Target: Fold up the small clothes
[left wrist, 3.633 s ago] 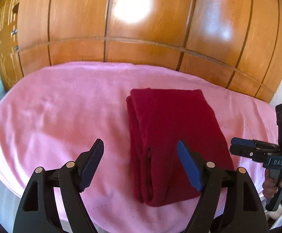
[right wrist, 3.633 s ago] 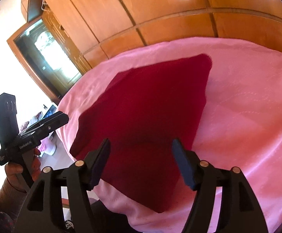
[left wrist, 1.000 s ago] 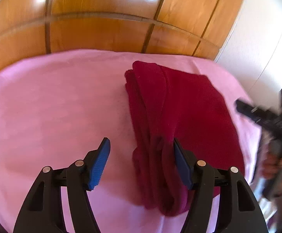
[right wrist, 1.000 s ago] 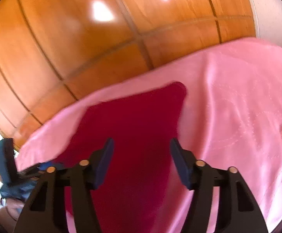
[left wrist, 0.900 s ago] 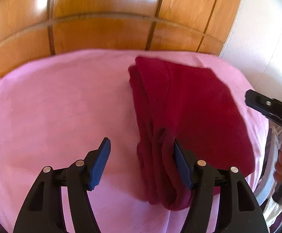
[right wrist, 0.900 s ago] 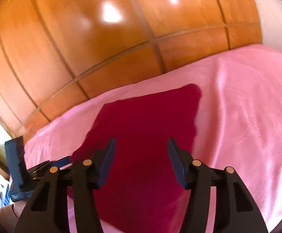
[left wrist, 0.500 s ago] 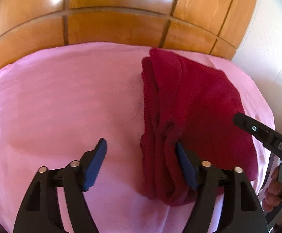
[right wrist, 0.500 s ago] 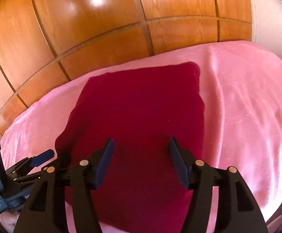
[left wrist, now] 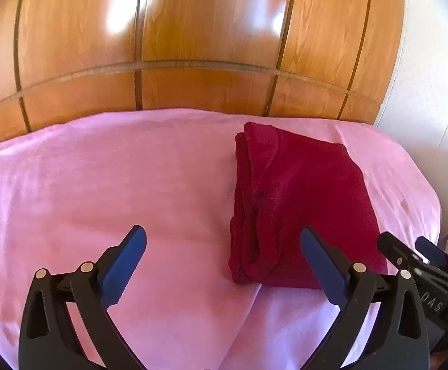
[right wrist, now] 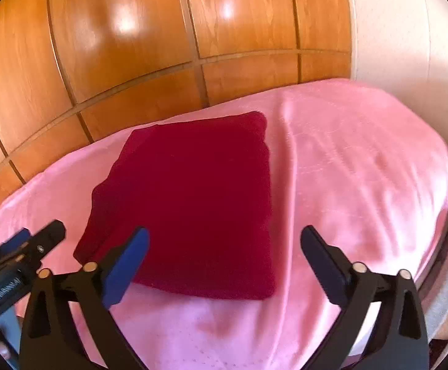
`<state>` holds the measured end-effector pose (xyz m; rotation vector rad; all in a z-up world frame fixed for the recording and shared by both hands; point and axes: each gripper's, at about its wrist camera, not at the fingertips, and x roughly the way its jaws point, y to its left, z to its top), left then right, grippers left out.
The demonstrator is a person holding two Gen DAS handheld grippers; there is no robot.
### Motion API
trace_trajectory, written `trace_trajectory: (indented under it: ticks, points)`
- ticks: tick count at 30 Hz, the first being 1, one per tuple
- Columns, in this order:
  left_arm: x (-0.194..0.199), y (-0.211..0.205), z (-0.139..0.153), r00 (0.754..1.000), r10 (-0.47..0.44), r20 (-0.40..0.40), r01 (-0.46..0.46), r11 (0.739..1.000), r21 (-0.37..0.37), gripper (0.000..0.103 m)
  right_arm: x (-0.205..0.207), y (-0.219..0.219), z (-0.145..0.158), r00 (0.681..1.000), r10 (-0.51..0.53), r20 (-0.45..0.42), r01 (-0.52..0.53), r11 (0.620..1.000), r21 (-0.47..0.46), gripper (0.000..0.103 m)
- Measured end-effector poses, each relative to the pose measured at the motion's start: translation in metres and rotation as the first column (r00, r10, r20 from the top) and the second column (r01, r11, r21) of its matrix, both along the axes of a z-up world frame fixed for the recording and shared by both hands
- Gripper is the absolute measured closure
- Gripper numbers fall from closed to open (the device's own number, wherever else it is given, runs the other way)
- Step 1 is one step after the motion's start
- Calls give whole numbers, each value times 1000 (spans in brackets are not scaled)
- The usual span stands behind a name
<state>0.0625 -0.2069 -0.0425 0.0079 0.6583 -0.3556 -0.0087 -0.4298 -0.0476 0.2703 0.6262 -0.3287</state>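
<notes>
Garment folded, both grippers letting go above the bed.

Garment (left wrist: 304, 203), a dark red piece, lies as a compact rectangle of several layers on the pink bedspread (left wrist: 106, 178), nearer the wooden headboard (left wrist: 193, 46) and toward the wall side. The left gripper (left wrist: 224, 265) hangs above the sheet with its jaws opening wide; nothing sits between them, and the stacked fold edge lies just inside its right finger's line of sight, untouched. The right gripper (right wrist: 224, 262) hovers over the near edge of the bundle (right wrist: 193, 203), jaws likewise opening, pads clear of the cloth. By the look of it the folding step is finished or nearly so. Next would be either a last flattening press on the slightly bulging layered edge, or a reach for another item; none is in view.
</notes>
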Motion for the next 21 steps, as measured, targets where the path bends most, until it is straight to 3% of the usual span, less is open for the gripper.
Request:
trace_trajectory:
  ticks: [5, 21]
  points:
    - [-15, 4, 4, 999, 37, 18, -38, 999, 4, 4, -15, 12, 1, 999, -45, -3, 44, 996, -82, 2]
    - [-39, 10, 9, 992, 97, 82, -102, 994, 48, 4, -30, 27, 7, 999, -40, 2, 40, 995, -91, 2]
